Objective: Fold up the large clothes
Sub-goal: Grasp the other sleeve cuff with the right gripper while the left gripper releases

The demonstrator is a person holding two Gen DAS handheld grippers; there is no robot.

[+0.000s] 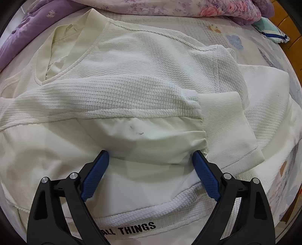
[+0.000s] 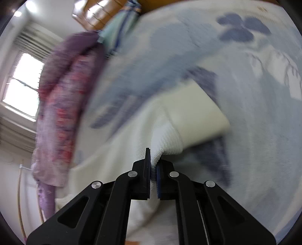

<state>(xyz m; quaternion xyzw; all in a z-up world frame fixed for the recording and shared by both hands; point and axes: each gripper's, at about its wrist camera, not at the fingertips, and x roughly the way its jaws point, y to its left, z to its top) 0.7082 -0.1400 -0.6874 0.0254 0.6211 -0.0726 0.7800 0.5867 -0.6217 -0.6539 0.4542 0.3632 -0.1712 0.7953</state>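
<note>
A cream waffle-knit sweatshirt [image 1: 139,75] lies on the bed, neckline at the upper left. One sleeve [image 1: 117,99] is folded across the chest, its ribbed cuff [image 1: 220,105] at the right. My left gripper [image 1: 151,156] is open and empty, its blue pads resting on the smooth lower panel above the "ALL THINGS" print [image 1: 130,230]. My right gripper [image 2: 153,164] is shut on the other sleeve [image 2: 166,139], near its cuff [image 2: 200,116], and holds it above the bed. That view is motion-blurred.
A purple and pink floral quilt [image 1: 169,7] is bunched along the far edge of the bed and shows at the left in the right wrist view [image 2: 62,105]. The patterned bedsheet [image 1: 236,37] spreads to the right. A striped pillow [image 1: 271,30] lies at the far right. A window [image 2: 22,83] is at the left.
</note>
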